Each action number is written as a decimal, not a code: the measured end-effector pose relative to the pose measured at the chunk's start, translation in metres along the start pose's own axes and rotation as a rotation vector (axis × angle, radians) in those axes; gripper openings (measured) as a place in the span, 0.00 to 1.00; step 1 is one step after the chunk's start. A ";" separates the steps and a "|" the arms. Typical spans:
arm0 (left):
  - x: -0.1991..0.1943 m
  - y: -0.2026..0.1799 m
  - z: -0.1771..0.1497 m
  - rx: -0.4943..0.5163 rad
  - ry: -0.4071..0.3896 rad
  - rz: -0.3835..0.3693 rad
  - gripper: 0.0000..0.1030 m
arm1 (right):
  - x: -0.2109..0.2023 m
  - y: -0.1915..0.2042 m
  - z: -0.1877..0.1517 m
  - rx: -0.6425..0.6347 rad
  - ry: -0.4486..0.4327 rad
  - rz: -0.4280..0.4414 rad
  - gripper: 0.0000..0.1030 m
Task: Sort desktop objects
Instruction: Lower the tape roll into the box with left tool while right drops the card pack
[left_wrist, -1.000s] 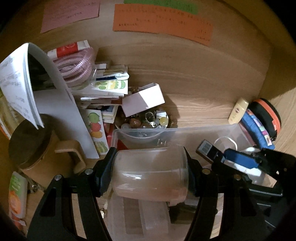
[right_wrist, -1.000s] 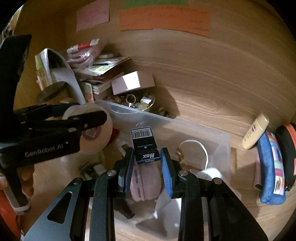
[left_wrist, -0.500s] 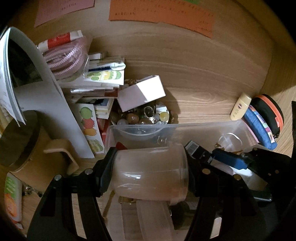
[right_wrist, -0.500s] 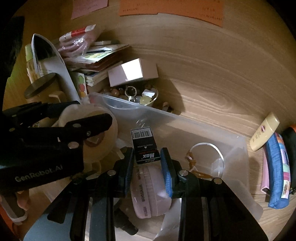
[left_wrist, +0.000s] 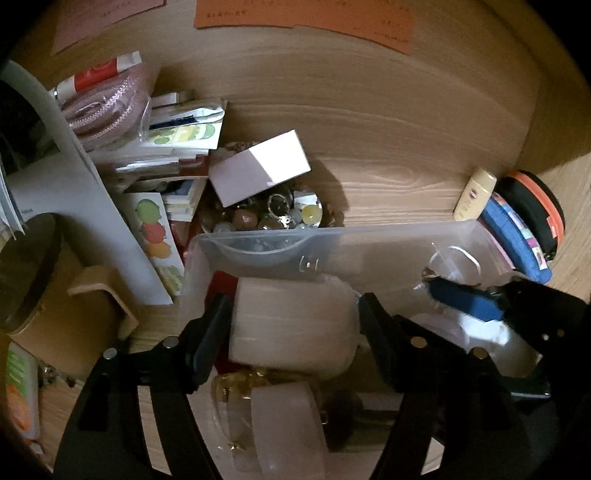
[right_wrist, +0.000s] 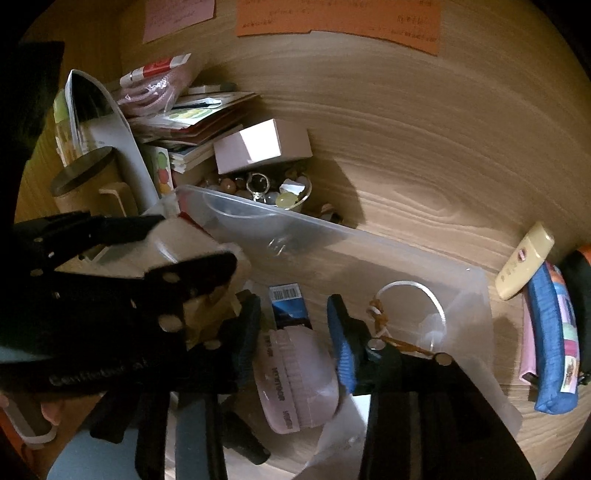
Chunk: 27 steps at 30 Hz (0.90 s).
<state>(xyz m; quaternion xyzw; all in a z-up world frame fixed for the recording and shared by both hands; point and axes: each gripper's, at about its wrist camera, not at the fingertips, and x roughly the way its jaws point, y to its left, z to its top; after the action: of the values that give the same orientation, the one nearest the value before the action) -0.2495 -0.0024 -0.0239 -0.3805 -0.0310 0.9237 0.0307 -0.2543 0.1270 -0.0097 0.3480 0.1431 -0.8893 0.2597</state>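
A clear plastic bin (left_wrist: 369, 243) (right_wrist: 369, 254) sits on the wooden desk. My left gripper (left_wrist: 295, 321) is open over its left end; the cloudy plastic jar (left_wrist: 291, 325) lies between the fingers with gaps on both sides. My right gripper (right_wrist: 293, 336) is open inside the bin. The small black staple box (right_wrist: 290, 306) with a barcode lies loose between its fingers, next to a pink case (right_wrist: 295, 380). A white ring on an orange cord (right_wrist: 406, 317) lies in the bin's right part.
A bowl of beads and rings (left_wrist: 273, 218) and a white box (left_wrist: 258, 170) stand behind the bin. Stacked booklets (left_wrist: 173, 144) and a wooden mug (left_wrist: 44, 288) are at the left. A cream tube (left_wrist: 472, 194), a blue pouch (left_wrist: 517, 236) and a black-orange case (left_wrist: 535, 214) lie at the right.
Both grippers moved down into the bin and opened. The left let go of the jar; the right let go of the staple box, which now lies in the bin.
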 end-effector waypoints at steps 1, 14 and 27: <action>-0.001 0.000 0.000 0.000 0.000 -0.002 0.69 | -0.001 0.000 0.000 -0.006 -0.006 -0.007 0.40; -0.021 0.003 0.003 -0.009 -0.076 0.034 0.83 | -0.016 -0.002 0.002 -0.017 -0.072 -0.048 0.62; -0.027 0.011 0.002 -0.044 -0.099 0.044 0.94 | -0.014 0.006 0.003 -0.012 -0.076 -0.103 0.89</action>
<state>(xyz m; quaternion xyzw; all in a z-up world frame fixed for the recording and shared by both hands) -0.2325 -0.0151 -0.0044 -0.3356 -0.0441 0.9410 0.0003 -0.2438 0.1261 0.0022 0.3045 0.1562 -0.9132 0.2210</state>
